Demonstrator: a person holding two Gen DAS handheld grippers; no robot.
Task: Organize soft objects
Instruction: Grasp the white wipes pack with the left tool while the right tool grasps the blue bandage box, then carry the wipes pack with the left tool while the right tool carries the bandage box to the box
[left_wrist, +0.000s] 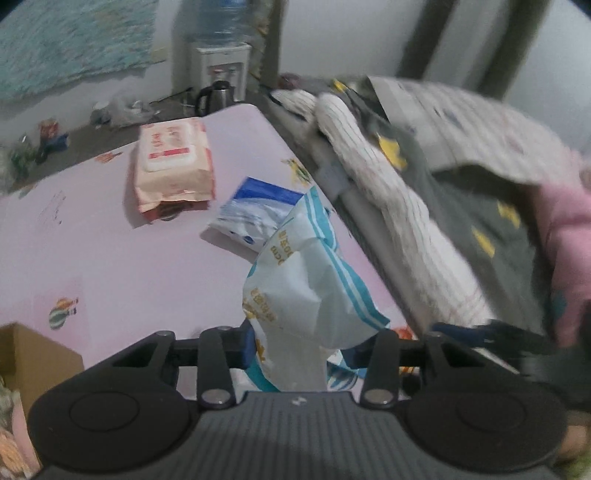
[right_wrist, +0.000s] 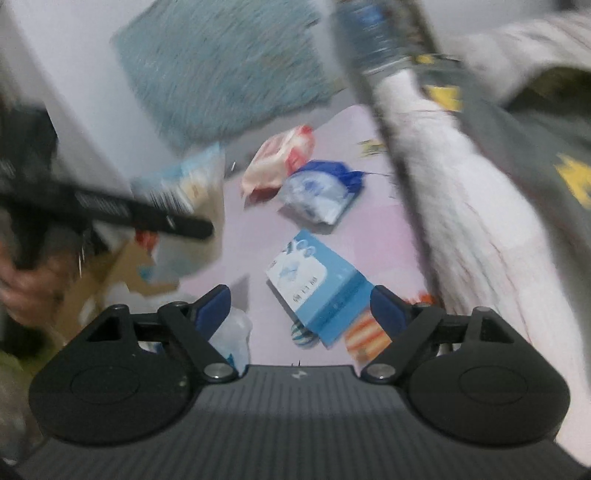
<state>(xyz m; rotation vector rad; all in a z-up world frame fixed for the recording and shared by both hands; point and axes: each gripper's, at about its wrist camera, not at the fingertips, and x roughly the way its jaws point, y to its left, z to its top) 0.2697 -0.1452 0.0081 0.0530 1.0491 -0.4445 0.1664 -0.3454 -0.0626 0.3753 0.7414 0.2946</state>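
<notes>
Pink sheeting with small cartoon prints covers the bench (left_wrist: 110, 258), which abuts a bed heaped with a rolled white blanket (left_wrist: 388, 192) and grey bedding. A cardboard box (left_wrist: 33, 354) stands at the near-left corner of the bench.

Three packs remain on the bench: an orange-and-white wet-wipe pack (left_wrist: 171, 166) furthest off, a blue-and-white soft pack (left_wrist: 255, 214) nearer, and a flat light-blue tissue pack (right_wrist: 317, 284) just ahead of the right gripper (right_wrist: 301, 310).

The left gripper (left_wrist: 310, 347) has its fingers clamped on a white-and-teal tissue pack (left_wrist: 306, 280), held clear of the bench surface. The film wrapper is crumpled at the grip, so the pack appears light, compliant and partly empty. Slippery film probably favours a hold across the bulk, not the loose end.

The right gripper has its fingers spread wide with nothing between them. The light-blue pack looks flat and firmer; grip across its narrow width.
</notes>
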